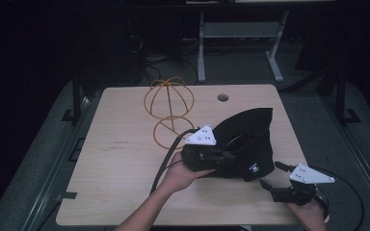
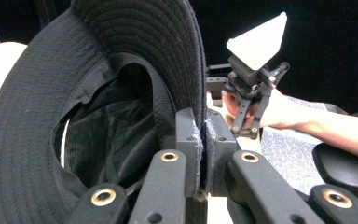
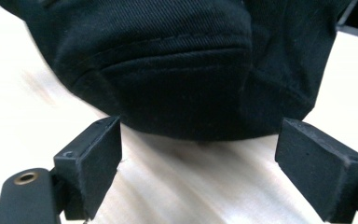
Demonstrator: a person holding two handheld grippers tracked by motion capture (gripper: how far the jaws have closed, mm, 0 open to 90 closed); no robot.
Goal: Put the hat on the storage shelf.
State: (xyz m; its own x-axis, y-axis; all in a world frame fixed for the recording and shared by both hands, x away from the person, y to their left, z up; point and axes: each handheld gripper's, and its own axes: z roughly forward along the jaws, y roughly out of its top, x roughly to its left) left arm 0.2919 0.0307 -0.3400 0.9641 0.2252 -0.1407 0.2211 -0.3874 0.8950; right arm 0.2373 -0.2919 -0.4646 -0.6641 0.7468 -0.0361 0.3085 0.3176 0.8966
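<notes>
Pinching the black hat's brim, left claw clamped.

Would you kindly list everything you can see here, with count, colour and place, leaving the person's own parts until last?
Hat: one, black, brimmed, on the right half of the table, its brim clamped in the left tongs.
Wire stand: one, orange-yellow, a rounded wire cage above a ring base, at the table's far centre.
Table: one, light wood, with a round hole near its far edge.
Frame legs: grey metal, on the floor beyond the table.
Left tongs: black, with a white plate, shut on the hat's brim.
Right tongs: black, with a white plate, open, at the hat's near right.
Hands: two, left and right, each holding its tongs.
</notes>
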